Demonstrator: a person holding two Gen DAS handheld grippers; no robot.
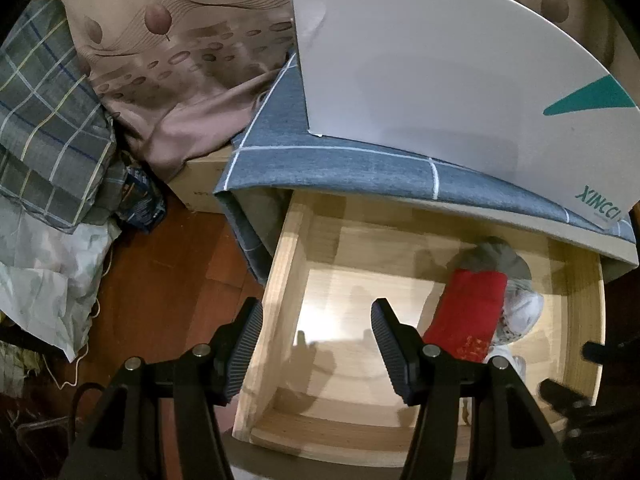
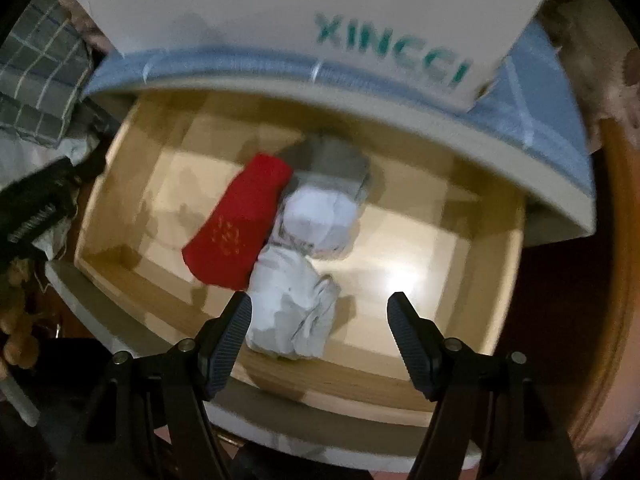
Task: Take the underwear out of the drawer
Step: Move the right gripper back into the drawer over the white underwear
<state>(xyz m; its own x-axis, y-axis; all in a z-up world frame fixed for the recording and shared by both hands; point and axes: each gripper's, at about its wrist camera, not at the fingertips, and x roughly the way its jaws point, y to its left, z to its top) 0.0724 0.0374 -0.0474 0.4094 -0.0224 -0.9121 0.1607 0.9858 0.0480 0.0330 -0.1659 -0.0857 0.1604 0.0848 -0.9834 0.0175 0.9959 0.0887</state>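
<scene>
An open light-wood drawer holds folded underwear: a red piece, a grey one behind it, and white ones beside and in front. My left gripper is open above the drawer's left wall, nothing between its fingers. My right gripper is open, pointing down above the drawer's front, the nearest white piece showing between its fingers without touching them. In the left wrist view, a dark part of the right gripper shows at the lower right edge.
A white cardboard box lies on the blue checked cloth over the cabinet top. Plaid bedding, a brown patterned curtain and a cardboard carton crowd the left, above a red-brown floor.
</scene>
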